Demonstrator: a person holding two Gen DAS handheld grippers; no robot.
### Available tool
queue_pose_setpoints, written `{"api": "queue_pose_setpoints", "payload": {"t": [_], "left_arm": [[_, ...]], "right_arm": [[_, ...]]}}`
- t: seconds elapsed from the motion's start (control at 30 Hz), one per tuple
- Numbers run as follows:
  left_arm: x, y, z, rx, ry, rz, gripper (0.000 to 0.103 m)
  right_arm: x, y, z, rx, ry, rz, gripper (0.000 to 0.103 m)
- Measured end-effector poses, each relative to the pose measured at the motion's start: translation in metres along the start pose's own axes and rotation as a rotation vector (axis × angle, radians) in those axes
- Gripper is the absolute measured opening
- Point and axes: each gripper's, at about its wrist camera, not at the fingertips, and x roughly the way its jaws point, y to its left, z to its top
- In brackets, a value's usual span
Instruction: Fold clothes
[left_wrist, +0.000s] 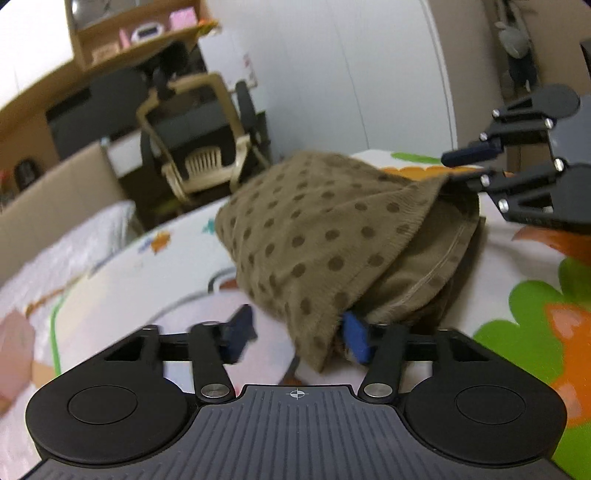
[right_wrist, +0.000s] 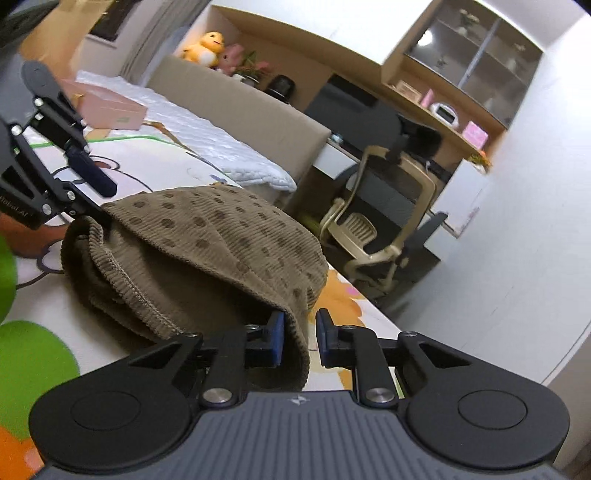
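A brown corduroy garment with darker dots (left_wrist: 325, 236) lies folded over on the patterned bed sheet (left_wrist: 147, 266). It also shows in the right wrist view (right_wrist: 207, 251). My left gripper (left_wrist: 295, 338) is open, with the garment's near corner hanging between its blue pads (left_wrist: 356, 338). My right gripper (right_wrist: 301, 339) is open too, with the other corner draped between its pads (right_wrist: 277, 338). Each gripper shows in the other's view, the right one (left_wrist: 469, 166) and the left one (right_wrist: 92, 195), at the garment's far edge.
The bed's cartoon sheet has green and orange shapes (left_wrist: 535, 314). A white quilt (right_wrist: 207, 140) and a pink box (right_wrist: 107, 107) lie further up the bed. A beige headboard (right_wrist: 240, 107), a desk chair (right_wrist: 384, 218) and a desk (left_wrist: 85, 122) stand beyond.
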Motion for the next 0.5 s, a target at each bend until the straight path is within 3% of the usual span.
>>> {"api": "queue_pose_setpoints", "payload": {"t": [0.07,0.13,0.27,0.37,0.5], "left_arm": [[0.002,-0.004,0.002,0.006,-0.008,-0.004,0.029],[0.002,-0.005,0.004,-0.005,-0.013,-0.013,0.022],[-0.007,-0.007,0.012,-0.003,-0.039,-0.026,0.017],[-0.02,-0.008,0.023,0.001,-0.084,-0.06,0.016],[-0.031,-0.01,0.028,-0.032,-0.094,-0.164,0.025]], "right_arm": [[0.005,0.004,-0.001,0.001,-0.005,0.014,0.018],[0.008,0.008,0.001,0.001,-0.018,0.029,0.004],[-0.002,-0.01,0.01,0.045,-0.047,-0.002,0.004],[-0.01,-0.026,0.009,0.069,-0.039,-0.028,0.004],[0.003,-0.023,-0.019,0.092,0.066,0.012,0.004]]}}
